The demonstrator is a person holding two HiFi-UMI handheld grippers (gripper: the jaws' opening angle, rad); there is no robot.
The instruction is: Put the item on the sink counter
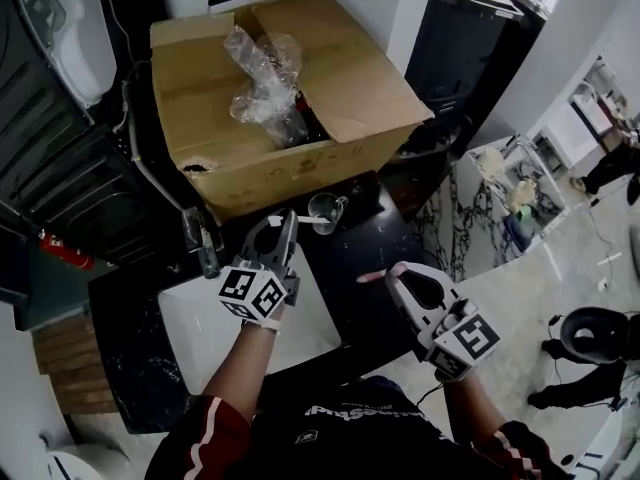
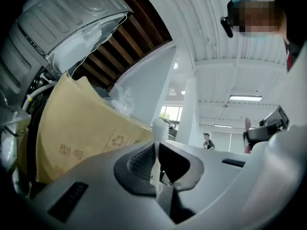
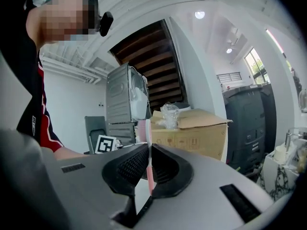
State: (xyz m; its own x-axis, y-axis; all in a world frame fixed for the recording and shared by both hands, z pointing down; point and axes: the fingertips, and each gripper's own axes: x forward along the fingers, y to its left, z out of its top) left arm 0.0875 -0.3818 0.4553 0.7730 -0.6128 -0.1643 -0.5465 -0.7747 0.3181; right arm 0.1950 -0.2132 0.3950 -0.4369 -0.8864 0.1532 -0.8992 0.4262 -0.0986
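Head view: your left tool (image 1: 284, 226) grips a white toothbrush (image 1: 312, 220), your right tool (image 1: 398, 272) a pink toothbrush (image 1: 371, 277), over the counter (image 1: 372, 226).

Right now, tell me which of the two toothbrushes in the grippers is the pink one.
The pink plastic toothbrush clamped in the right gripper; the left gripper holds a white toothbrush.

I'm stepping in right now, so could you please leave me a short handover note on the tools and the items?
Left tool: shut on white toothbrush, held close to the glass cup.
Right tool: shut on pink toothbrush, above the black counter, right of the sink.
The cup stands on the counter by the cardboard box.
Done: both brushes gripped.
To do: set them down on the counter.
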